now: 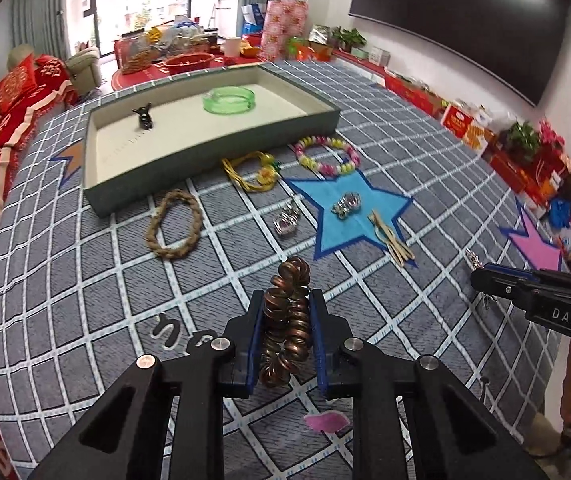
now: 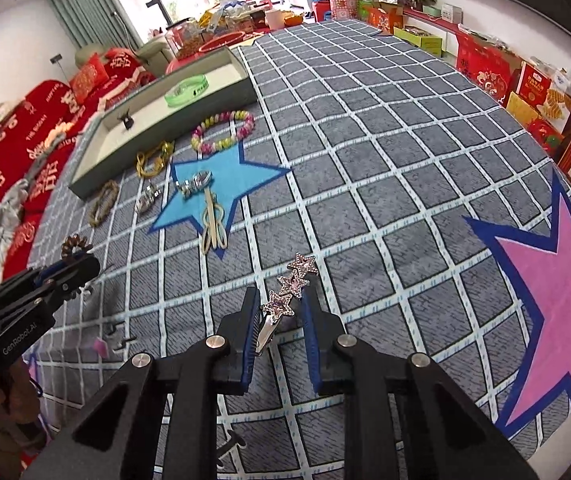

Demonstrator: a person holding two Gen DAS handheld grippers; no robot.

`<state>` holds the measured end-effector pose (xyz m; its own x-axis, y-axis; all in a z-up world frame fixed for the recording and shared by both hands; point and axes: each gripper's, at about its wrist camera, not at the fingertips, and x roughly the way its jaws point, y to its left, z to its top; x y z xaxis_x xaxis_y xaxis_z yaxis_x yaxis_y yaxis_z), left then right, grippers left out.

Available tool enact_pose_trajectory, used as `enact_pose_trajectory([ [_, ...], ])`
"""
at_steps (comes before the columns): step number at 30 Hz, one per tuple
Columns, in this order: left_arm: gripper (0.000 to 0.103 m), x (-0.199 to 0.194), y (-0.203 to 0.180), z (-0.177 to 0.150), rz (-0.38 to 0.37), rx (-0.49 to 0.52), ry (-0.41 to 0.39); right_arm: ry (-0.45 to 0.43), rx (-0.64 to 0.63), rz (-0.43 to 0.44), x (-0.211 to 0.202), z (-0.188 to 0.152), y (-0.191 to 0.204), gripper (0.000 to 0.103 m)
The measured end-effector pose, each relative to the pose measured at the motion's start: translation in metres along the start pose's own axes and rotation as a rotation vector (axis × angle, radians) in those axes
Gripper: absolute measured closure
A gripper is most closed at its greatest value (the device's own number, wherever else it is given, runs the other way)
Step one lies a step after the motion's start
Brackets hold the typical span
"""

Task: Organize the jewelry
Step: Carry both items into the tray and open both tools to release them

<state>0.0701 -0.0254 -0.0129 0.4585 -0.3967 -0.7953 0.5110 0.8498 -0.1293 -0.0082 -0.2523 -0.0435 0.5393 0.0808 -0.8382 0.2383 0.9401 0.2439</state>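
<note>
My left gripper is shut on a brown spiral hair tie, held a little above the grey checked rug. In the right wrist view the same gripper shows at the left with the coil sticking out. My right gripper is shut on a silver hair clip with three pink stars, also off the rug. A green-sided tray with a cream floor lies farther ahead. It holds a green bangle and a small black clip.
On the rug before the tray lie a braided ring, a yellow cord bracelet, a bead bracelet, two silver pieces and a beige clip. Red sofa cushions border the left, boxes the right.
</note>
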Motion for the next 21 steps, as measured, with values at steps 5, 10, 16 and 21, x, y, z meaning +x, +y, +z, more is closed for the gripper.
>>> enact_pose_trajectory([
  [5, 0.068, -0.010, 0.012, 0.007, 0.015, -0.052, -0.025, -0.022, -0.012, 0.030, -0.004, 0.016, 0.003, 0.081],
  [10, 0.068, -0.021, 0.030, 0.021, 0.046, -0.114, -0.051, -0.046, -0.041, 0.058, -0.005, 0.041, 0.011, 0.080],
  [16, 0.068, -0.031, 0.053, 0.043, 0.087, -0.165, -0.094, -0.071, -0.111, 0.104, -0.001, 0.084, 0.029, 0.080],
  [21, 0.068, -0.036, 0.075, 0.064, 0.138, -0.204, -0.131, -0.081, -0.114, 0.185, 0.000, 0.125, 0.041, 0.080],
])
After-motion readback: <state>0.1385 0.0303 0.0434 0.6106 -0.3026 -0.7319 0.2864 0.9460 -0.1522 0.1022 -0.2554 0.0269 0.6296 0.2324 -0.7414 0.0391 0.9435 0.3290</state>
